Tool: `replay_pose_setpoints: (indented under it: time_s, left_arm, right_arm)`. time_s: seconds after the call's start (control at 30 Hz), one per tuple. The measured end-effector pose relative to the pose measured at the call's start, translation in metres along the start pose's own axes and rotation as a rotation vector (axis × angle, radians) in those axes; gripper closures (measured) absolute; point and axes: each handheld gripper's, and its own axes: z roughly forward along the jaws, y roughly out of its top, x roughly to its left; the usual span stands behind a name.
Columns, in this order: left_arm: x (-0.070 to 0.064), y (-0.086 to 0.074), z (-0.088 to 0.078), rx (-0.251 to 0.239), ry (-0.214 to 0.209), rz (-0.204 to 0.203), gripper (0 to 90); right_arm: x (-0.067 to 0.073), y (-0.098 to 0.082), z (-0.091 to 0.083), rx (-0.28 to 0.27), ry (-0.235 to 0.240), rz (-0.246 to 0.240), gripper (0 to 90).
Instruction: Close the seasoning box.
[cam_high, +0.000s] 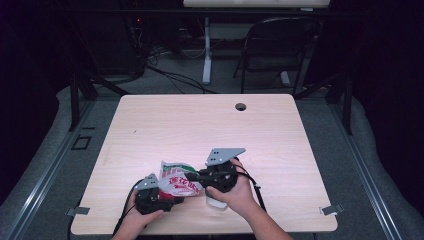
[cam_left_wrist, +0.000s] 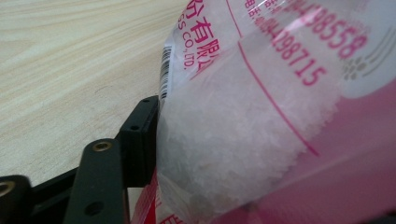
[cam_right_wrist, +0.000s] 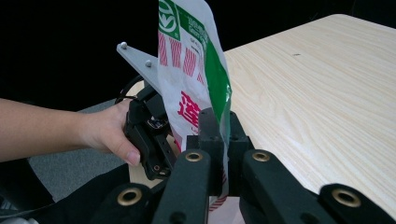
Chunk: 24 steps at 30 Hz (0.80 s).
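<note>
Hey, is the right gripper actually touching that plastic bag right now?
Touching. The right gripper view shows the right gripper with both black jaws shut flat on the edge of the plastic bag.

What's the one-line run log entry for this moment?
bag: upright, near table edge | right gripper: shut on bag edge | left gripper: bag between jaws, grip unclear

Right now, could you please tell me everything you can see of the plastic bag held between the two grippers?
The plastic bag is a thin, glossy pouch, partly clear, printed with red Chinese characters, red stripes, a green band and a barcode. White grainy contents fill its lower part. It stands upright above the table's near edge. The right gripper pinches one edge flat between shut jaws; the left gripper has the filled body against its jaws, though whether they press on it is unclear.
</note>
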Motion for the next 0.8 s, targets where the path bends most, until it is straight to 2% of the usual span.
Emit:
replay_pose_setpoints:
  time_s: [0.2,0.27,0.43,0.5,0.53,0.67,0.7,0.8]
  left_arm:
    - [-0.0020,0.0003,0.0008,0.019,0.031,0.019,53.5]
    - [-0.0018,0.0004,0.0008,0.027,0.029,0.023,55.5]
    - [-0.0031,0.0006,0.0012,0.033,0.052,0.040,58.6]
    - [-0.0025,0.0011,0.0004,0.034,0.071,0.069,60.0]
    - [-0.0036,0.0008,0.0009,0.032,0.068,0.056,60.5]
    - [-0.0046,0.0009,0.0004,0.035,0.091,0.062,61.9]
    - [-0.0043,0.0016,-0.0007,0.039,0.105,0.080,62.2]
    - [-0.0060,0.0024,-0.0015,0.034,0.117,0.074,63.4]
  right_arm:
    - [-0.0004,-0.0009,0.0009,0.004,-0.004,-0.002,90.0]
    - [-0.0006,-0.0018,0.0015,-0.001,-0.005,0.006,90.0]
    - [-0.0019,-0.0030,0.0018,0.004,-0.009,0.010,90.0]
    - [-0.0024,-0.0032,0.0018,0.002,-0.009,0.012,90.0]
    - [-0.0027,-0.0035,0.0018,0.001,-0.009,0.011,90.0]
    - [-0.0036,-0.0048,0.0025,0.002,-0.011,0.018,90.0]
    - [-0.0041,-0.0049,0.0025,0.003,-0.010,0.017,90.0]
    - [-0.0046,-0.0049,0.0024,-0.006,-0.011,0.022,90.0]
